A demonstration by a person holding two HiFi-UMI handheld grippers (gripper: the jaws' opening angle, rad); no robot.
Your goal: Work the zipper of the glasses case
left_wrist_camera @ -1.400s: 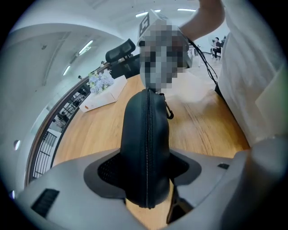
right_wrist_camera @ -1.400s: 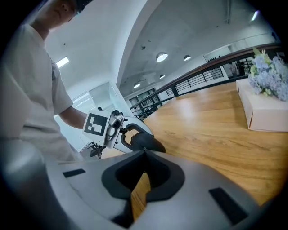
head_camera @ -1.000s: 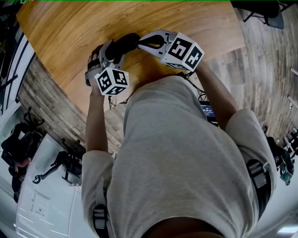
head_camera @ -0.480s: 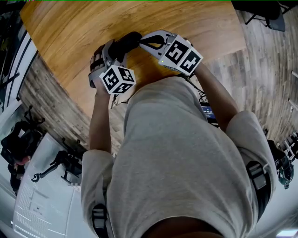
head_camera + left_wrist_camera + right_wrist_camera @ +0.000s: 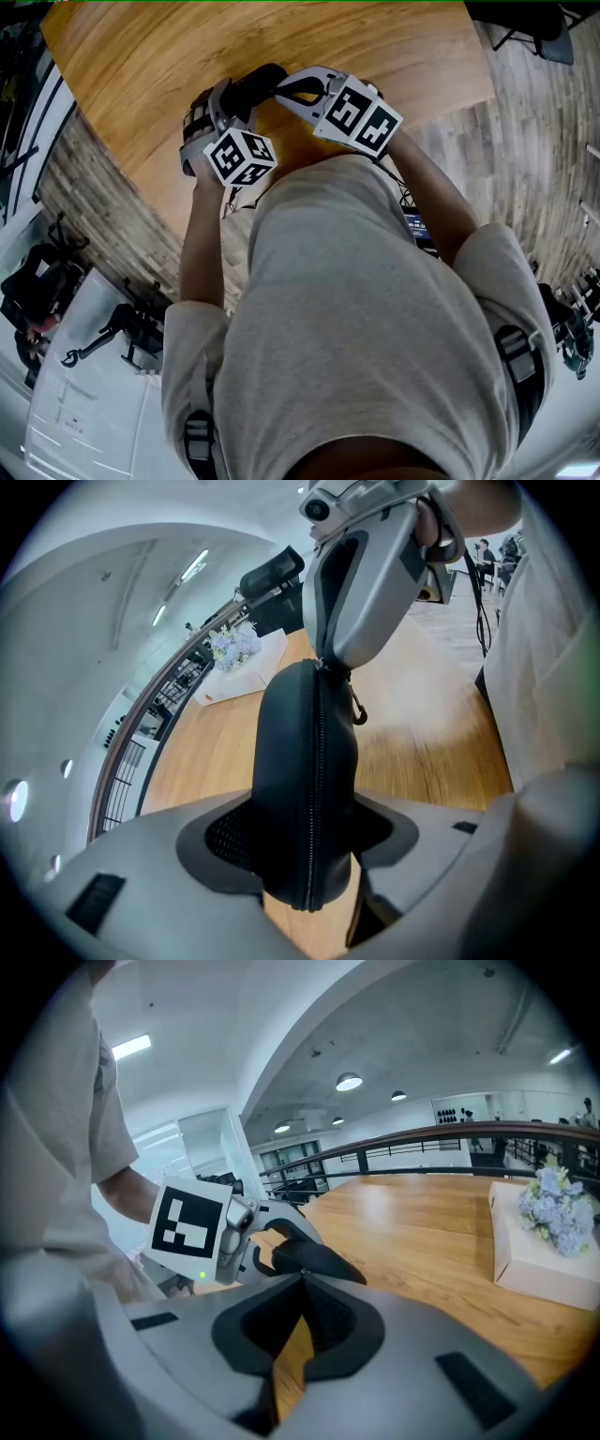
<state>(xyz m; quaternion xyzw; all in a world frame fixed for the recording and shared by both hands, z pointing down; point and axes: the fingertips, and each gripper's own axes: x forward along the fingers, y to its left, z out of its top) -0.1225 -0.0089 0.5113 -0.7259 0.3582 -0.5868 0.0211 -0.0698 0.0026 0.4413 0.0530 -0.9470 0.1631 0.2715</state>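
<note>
The jaws of the left gripper [image 5: 305, 834] stand wide and press from both sides on the near end of the glasses case [image 5: 281, 752], which is held in the air above the wooden table [image 5: 431, 752], near the table's edge on the person's side. The jaws of the right gripper [image 5: 302, 1277] are closed together, with their tips touching the far end of the case; whether they pinch the slider I cannot tell. The case is black, smooth and rounded; its zipper [image 5: 317, 761] runs closed along the middle seam, and a small metal ring [image 5: 357, 711] hangs at the far end.
</note>
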